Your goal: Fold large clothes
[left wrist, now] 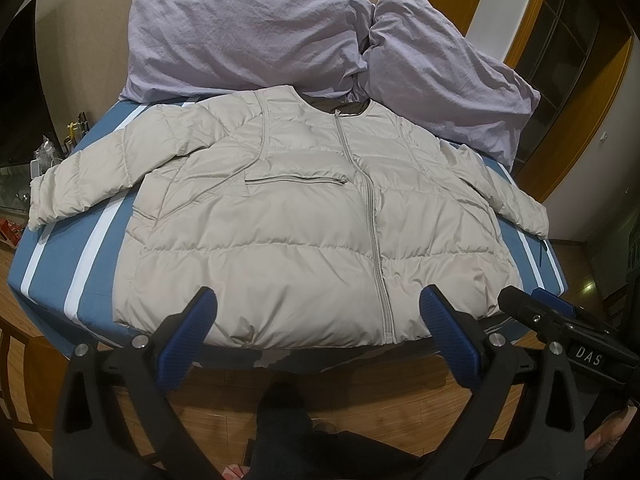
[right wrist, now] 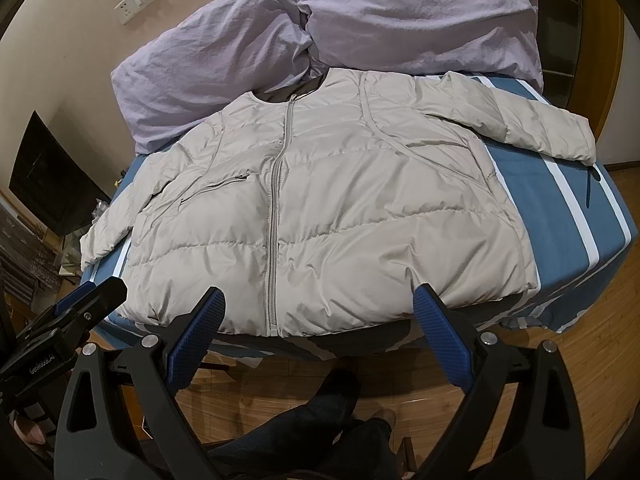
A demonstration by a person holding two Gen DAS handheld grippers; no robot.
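A beige puffer jacket (left wrist: 304,208) lies flat, zipped and front up on a blue striped bed (left wrist: 52,264), both sleeves spread out; it also shows in the right wrist view (right wrist: 340,216). My left gripper (left wrist: 318,300) is open and empty, hovering over the jacket's hem near the zipper. My right gripper (right wrist: 318,300) is open and empty over the hem, right of the zipper. The right gripper also shows at the right edge of the left wrist view (left wrist: 532,304); the left gripper shows at the left of the right wrist view (right wrist: 96,292).
Two lilac pillows (left wrist: 248,36) (left wrist: 444,76) lie at the head of the bed behind the collar. A wooden floor (left wrist: 360,400) and the person's dark-trousered legs (right wrist: 320,412) are below the bed's near edge. A cluttered stand (left wrist: 52,148) is at the left.
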